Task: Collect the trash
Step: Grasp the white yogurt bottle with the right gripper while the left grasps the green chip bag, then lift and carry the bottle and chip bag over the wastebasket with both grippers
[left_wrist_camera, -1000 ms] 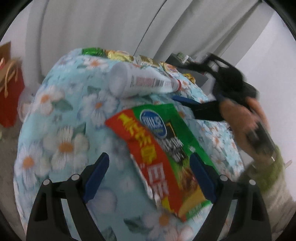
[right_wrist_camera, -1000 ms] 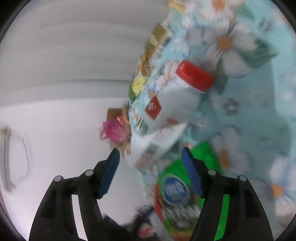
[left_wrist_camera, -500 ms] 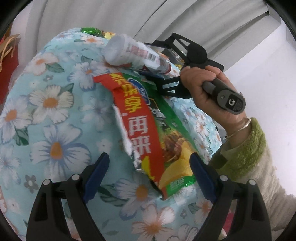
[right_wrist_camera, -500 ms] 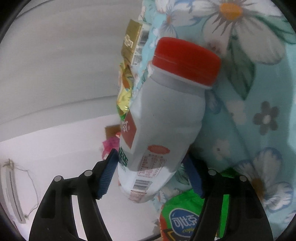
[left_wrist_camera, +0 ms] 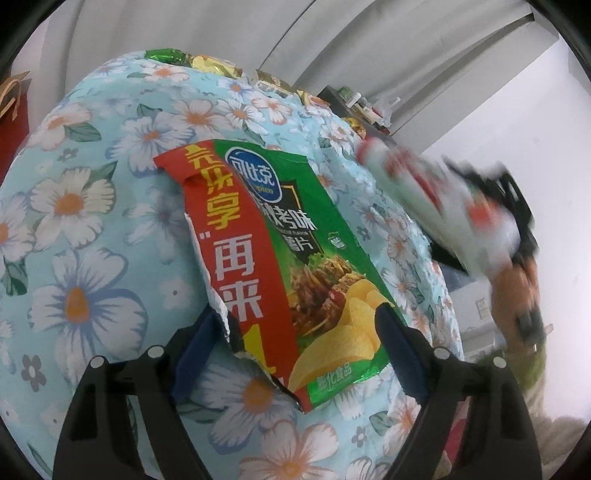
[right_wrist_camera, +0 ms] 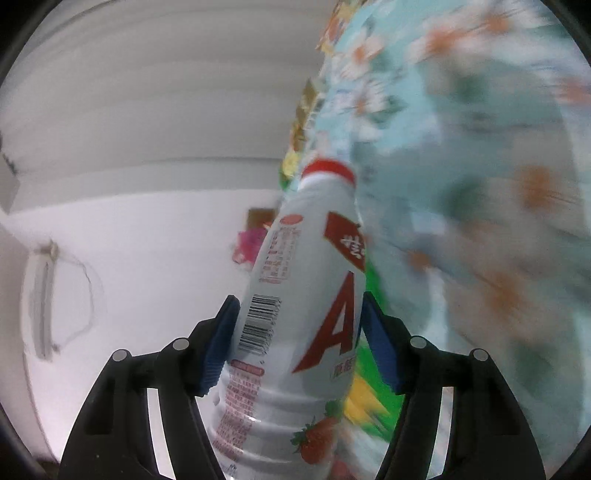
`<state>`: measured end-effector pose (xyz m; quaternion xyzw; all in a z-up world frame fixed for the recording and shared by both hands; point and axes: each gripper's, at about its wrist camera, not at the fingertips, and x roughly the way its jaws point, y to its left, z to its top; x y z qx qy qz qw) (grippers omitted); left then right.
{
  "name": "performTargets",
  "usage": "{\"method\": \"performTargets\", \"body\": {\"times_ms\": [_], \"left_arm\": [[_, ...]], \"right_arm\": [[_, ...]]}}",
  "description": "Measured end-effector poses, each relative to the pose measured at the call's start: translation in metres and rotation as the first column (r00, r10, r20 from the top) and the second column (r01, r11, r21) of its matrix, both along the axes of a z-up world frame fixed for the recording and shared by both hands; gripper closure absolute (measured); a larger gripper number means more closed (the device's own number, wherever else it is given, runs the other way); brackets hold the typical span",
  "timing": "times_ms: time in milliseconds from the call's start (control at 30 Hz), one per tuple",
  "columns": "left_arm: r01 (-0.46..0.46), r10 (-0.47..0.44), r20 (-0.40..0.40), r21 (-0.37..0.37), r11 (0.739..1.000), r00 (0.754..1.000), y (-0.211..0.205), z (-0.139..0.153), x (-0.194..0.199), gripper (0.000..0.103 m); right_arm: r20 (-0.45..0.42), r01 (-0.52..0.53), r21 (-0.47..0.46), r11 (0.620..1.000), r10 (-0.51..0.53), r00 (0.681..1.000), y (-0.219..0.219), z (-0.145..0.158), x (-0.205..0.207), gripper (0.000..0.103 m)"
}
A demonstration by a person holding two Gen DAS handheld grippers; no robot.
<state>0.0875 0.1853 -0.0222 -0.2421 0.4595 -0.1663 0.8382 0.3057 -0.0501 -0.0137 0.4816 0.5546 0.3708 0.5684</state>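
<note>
A torn green and red chip bag point(left_wrist_camera: 284, 266) lies flat on the floral blue bedspread point(left_wrist_camera: 92, 221). My left gripper point(left_wrist_camera: 295, 354) is open, its fingers on either side of the bag's lower end. My right gripper point(right_wrist_camera: 299, 339) is shut on a white drink bottle with a red cap point(right_wrist_camera: 306, 314). It holds the bottle off the bed, cap pointing away. In the left wrist view the bottle point(left_wrist_camera: 436, 199) is blurred at the right, past the bed's edge. The chip bag shows as a green patch point(right_wrist_camera: 373, 398) behind the bottle.
Several shiny snack wrappers point(left_wrist_camera: 207, 62) lie along the far edge of the bed, below grey curtains point(left_wrist_camera: 184, 29). A dark side table with small items point(left_wrist_camera: 354, 103) stands at the back right. A red gift bag point(left_wrist_camera: 14, 107) stands at the left.
My right gripper closed on the bottle and lifted it off the bed toward the right. My left gripper moved in until its fingers flank the chip bag's lower end.
</note>
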Motion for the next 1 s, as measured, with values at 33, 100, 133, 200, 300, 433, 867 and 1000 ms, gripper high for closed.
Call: {"method": "performTargets", "body": {"times_ms": [33,100,133,200,300,433,867,1000], "left_arm": [[-0.003,0.003,0.0,0.0,1.0,1.0,-0.001,0.0,0.002,0.023],[-0.012,0.012,0.002,0.003,1.0,1.0,-0.003,0.0,0.005,0.026],[-0.016,0.016,0.001,0.002,1.0,1.0,-0.003,-0.001,0.007,0.026],[-0.025,0.025,-0.001,-0.002,1.0,1.0,-0.006,-0.001,0.012,0.031],[-0.019,0.019,0.017,-0.038,0.999,1.0,-0.012,0.004,0.015,0.037],[0.022,-0.018,0.099,-0.039,0.999,0.995,-0.027,0.023,0.016,0.037],[-0.031,0.025,0.193,0.033,0.999,0.981,-0.068,0.035,0.061,0.062],[-0.025,0.018,0.186,0.035,0.999,0.982,-0.068,0.037,0.065,0.09]], "right_arm": [[0.018,-0.004,-0.028,1.0,0.004,1.0,-0.013,0.001,-0.011,0.042],[0.047,-0.008,-0.091,0.996,0.012,0.999,-0.035,0.001,-0.035,0.042],[0.056,-0.006,-0.126,0.992,0.013,0.998,-0.047,0.0,-0.045,0.042],[0.055,-0.007,-0.187,0.982,0.018,0.998,-0.056,-0.005,-0.059,0.042],[0.044,-0.01,-0.226,0.974,0.02,0.999,-0.057,-0.015,-0.075,0.046],[0.068,0.001,-0.28,0.96,0.019,0.997,-0.064,-0.023,-0.085,0.047],[0.169,0.078,-0.349,0.934,-0.019,0.985,-0.05,-0.027,-0.09,0.046],[0.19,0.091,-0.363,0.927,-0.022,0.982,-0.06,-0.023,-0.102,0.047]]}}
